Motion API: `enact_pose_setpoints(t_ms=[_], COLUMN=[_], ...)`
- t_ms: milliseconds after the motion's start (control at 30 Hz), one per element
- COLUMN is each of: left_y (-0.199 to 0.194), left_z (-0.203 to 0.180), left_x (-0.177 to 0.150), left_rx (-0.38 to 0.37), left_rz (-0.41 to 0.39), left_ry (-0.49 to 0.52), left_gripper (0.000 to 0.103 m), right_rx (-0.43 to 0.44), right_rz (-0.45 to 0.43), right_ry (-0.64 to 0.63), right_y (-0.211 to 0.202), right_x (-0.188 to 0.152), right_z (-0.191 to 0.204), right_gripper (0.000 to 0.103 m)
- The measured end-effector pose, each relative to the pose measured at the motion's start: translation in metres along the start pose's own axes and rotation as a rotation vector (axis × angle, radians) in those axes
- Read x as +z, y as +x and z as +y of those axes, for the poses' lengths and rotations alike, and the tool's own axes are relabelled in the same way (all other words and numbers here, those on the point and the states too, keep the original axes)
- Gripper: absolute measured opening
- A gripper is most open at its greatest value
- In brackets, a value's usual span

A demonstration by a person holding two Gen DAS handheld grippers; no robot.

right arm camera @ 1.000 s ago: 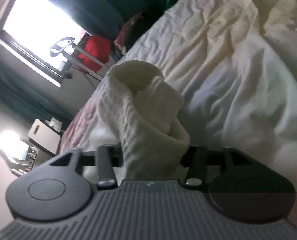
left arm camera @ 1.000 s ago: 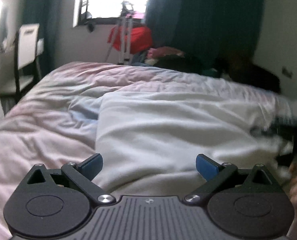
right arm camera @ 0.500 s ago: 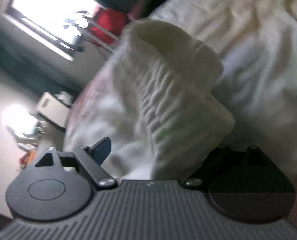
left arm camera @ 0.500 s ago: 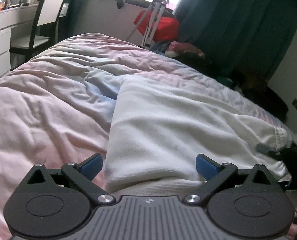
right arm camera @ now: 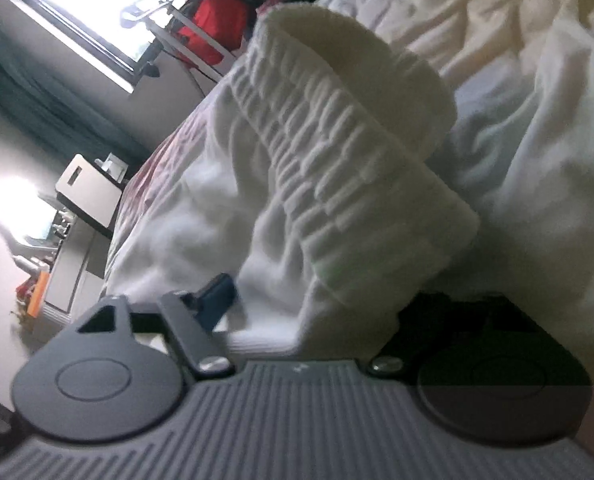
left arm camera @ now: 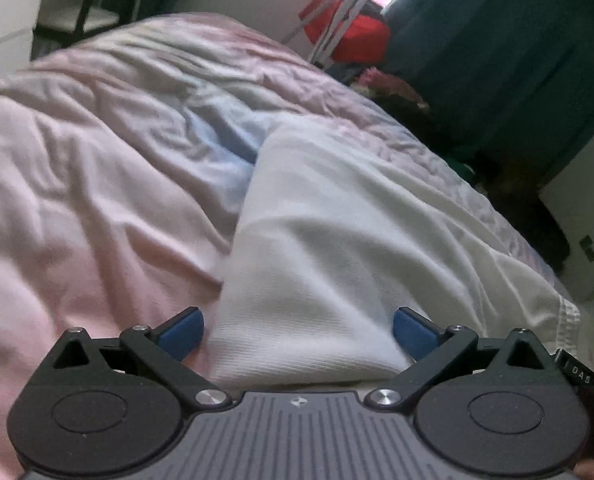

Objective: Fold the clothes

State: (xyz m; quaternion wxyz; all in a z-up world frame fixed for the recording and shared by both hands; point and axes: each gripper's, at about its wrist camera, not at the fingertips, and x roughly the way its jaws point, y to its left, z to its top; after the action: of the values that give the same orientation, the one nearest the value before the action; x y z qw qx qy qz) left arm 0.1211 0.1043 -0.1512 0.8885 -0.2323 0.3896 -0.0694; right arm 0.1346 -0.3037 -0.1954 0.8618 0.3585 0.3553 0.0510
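White garment (left arm camera: 337, 248) lies flat on the bed (left arm camera: 77, 184); left tongs (left arm camera: 297, 330) gape wide over its near edge; right tongs (right arm camera: 317, 300), spread around its ribbed cuff (right arm camera: 337, 152), could snag it.

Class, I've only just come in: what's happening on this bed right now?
A person is folding a white garment spread on the pink duvet. The left tool is open, its blue fingers straddling the garment's near edge. The right tool has the ribbed waistband bunched between its fingers; only one finger shows, so its grip is unclear.
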Motion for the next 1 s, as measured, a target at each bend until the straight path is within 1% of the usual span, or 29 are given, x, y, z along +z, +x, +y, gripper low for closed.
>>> enact_pose_setpoints(t_ms=[67,100,133,167,200,233,300,333,433,500,567,633,700,767,833,933,1000], left_y=[0.002,0.002,0.001,-0.001,-0.003,-0.006,-0.014,-0.019,-0.034,-0.044,-0.051,-0.057,-0.055,-0.042,-0.025,0.016,0.047], left_z=[0.001,0.001,0.002,0.002,0.002,0.003,0.004,0.004,-0.002,-0.012,-0.033,-0.055,-0.090,-0.129,-0.170,-0.245,-0.297], left_x=[-0.001,-0.002,-0.002,-0.002,-0.002,-0.002,0.001,0.003,0.011,0.017,0.026,0.034,0.045,0.057,0.068,0.088,0.100], left_rx=[-0.024,-0.034,-0.030,-0.026,-0.025,-0.031,-0.059,-0.080,-0.154,-0.191,-0.224,-0.255,-0.289,-0.318,-0.333,-0.355,-0.379], left_rz=[0.001,-0.003,-0.011,-0.020,-0.031,-0.049,-0.079,-0.091,-0.134,-0.158,-0.175,-0.193,-0.204,-0.192,-0.172,-0.116,-0.089], left_ry=[-0.002,-0.007,-0.011,-0.015,-0.020,-0.026,-0.048,-0.062,-0.080,-0.072,-0.058,-0.041,-0.003,0.019,0.050,0.106,0.137], left_gripper=[0.097,0.092,0.087,0.083,0.076,0.064,0.050,0.043,0.034,0.031,0.029,0.029,0.028,0.028,0.027,0.027,0.027], right_rx=[0.008,0.019,0.030,0.038,0.041,0.042,0.044,0.053,0.093,0.116,0.130,0.145,0.148,0.136,0.096,0.039,0.015], right_rz=[-0.028,-0.044,-0.061,-0.079,-0.097,-0.114,-0.147,-0.156,-0.169,-0.164,-0.161,-0.176,-0.203,-0.230,-0.260,-0.307,-0.348], right_ry=[-0.002,-0.003,-0.006,-0.019,-0.041,-0.065,-0.112,-0.115,-0.082,-0.043,-0.018,0.004,0.018,0.027,0.031,0.041,0.074], right_y=[-0.009,-0.014,-0.019,-0.023,-0.026,-0.029,-0.032,-0.034,-0.042,-0.047,-0.059,-0.071,-0.088,-0.103,-0.116,-0.136,-0.145], right_x=[0.000,0.000,0.000,0.000,-0.001,-0.002,-0.004,-0.004,0.005,0.015,0.026,0.041,0.062,0.086,0.118,0.168,0.208], right_z=[0.002,0.004,0.006,0.009,0.014,0.019,0.031,0.034,0.034,0.037,0.035,0.035,0.030,0.022,0.009,-0.012,-0.037], right_gripper=[0.049,0.045,0.039,0.036,0.035,0.033,0.031,0.030,0.027,0.027,0.026,0.026,0.025,0.025,0.025,0.025,0.025])
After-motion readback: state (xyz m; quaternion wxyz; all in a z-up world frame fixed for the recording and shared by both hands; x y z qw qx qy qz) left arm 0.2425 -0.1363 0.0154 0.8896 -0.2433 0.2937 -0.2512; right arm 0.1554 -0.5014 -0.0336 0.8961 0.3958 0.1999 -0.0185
